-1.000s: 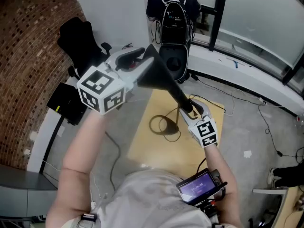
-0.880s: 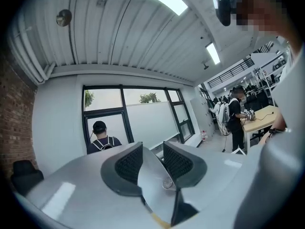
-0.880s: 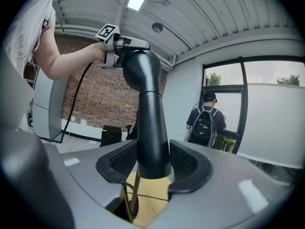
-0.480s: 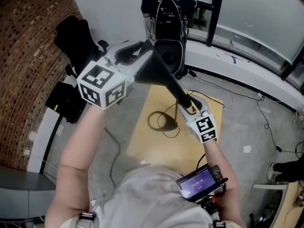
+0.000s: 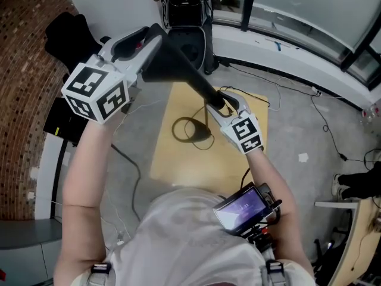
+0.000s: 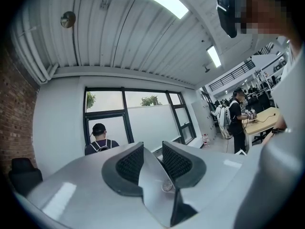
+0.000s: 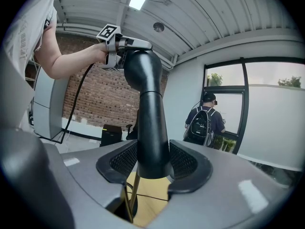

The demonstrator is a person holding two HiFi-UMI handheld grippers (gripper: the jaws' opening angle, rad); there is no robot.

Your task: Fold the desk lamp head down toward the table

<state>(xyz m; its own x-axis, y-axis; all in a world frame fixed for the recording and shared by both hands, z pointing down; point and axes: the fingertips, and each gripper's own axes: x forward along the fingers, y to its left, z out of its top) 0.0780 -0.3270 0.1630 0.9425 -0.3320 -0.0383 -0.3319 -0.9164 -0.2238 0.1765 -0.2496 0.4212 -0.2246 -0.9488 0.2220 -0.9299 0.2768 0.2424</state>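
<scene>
Left gripper view: the lamp head (image 6: 155, 190) btwn the jaws shows only as a grey wedge, the rest under the gripper body & past the bottom edge. Right gripper view: the thin rod (image 7: 134, 192), the base (image 7: 123, 211) & the table (image 7: 152, 204) show only as slivers in the gap below the jaws. Head view: the person w/ a backpack (image 5: 186, 5) is cut off by the top edge, the screen (image 5: 241, 207) at the chest is too small to read, & the right gripper (image 5: 221, 102) covers where head meets rod.

No readable text or numbers, chest screen (image 5: 243, 208) lit, print too small
</scene>
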